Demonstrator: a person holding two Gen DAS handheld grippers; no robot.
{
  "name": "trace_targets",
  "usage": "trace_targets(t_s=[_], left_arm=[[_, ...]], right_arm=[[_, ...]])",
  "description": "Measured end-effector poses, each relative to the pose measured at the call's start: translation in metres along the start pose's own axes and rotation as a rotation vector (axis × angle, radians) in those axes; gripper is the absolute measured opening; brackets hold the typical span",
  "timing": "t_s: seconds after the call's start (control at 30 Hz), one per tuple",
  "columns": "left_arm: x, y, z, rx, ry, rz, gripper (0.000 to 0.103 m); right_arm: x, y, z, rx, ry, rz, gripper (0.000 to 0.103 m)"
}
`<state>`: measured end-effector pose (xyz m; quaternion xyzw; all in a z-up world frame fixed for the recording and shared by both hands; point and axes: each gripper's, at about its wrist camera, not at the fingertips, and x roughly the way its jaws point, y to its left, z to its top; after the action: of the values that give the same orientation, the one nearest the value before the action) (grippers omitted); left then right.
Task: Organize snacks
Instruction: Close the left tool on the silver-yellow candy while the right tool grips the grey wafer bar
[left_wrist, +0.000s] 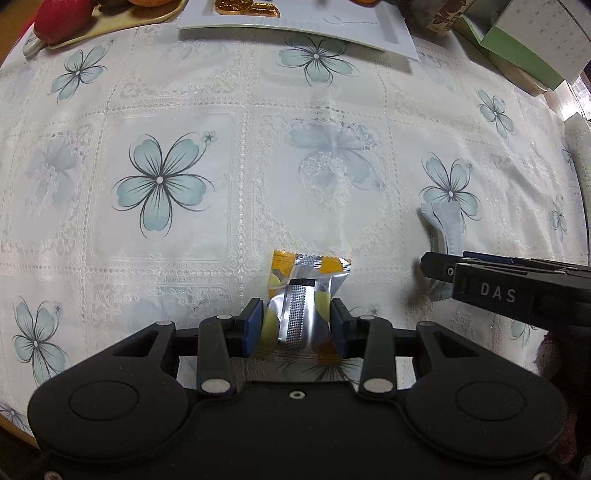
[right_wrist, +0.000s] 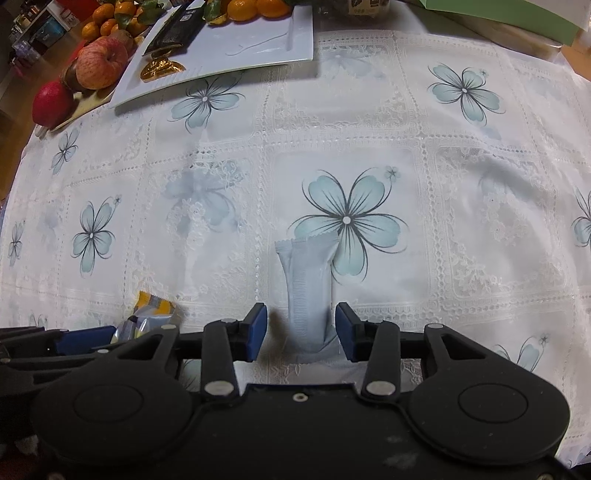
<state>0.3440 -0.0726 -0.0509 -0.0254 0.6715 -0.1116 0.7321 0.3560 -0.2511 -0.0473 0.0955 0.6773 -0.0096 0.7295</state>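
Note:
A silver snack packet with yellow and orange print (left_wrist: 306, 288) lies on the flowered tablecloth. My left gripper (left_wrist: 297, 328) points down over it and is shut on it, both blue pads pressed into its sides. To its right, a pale grey stick packet (right_wrist: 308, 280) lies lengthwise between the pads of my right gripper (right_wrist: 302, 328). These jaws are open: the right pad is near the packet and a gap shows at the left pad. The left wrist view shows the grey packet (left_wrist: 445, 225) under the right gripper's black fingers (left_wrist: 443, 269). The right wrist view catches the yellow packet (right_wrist: 151, 306) at lower left.
A white rectangular tray (right_wrist: 258, 44) at the far edge holds gold-wrapped sweets (right_wrist: 160, 68), a dark packet (right_wrist: 173, 29) and oranges (right_wrist: 243, 7). Apples (right_wrist: 98, 64) sit on a tan plate to its left. A green box (left_wrist: 524, 48) stands at the far right.

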Motion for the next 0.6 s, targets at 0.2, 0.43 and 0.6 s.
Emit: trace_targets(t_s=[0.2, 0.43, 0.6], left_arm=[[-0.002, 0.004, 0.000, -0.008, -0.010, 0.018, 0.047], [-0.004, 0.007, -0.001, -0.014, -0.019, 0.030, 0.047], [-0.005, 0.006, -0.003, -0.006, -0.025, 0.041, 0.047]], right_arm=[[0.006, -0.004, -0.001, 0.037, 0.020, 0.001, 0.042], [0.006, -0.012, 0.002, 0.110, 0.019, 0.010, 0.036], [0.004, -0.015, 0.002, 0.130, 0.011, 0.011, 0.029]])
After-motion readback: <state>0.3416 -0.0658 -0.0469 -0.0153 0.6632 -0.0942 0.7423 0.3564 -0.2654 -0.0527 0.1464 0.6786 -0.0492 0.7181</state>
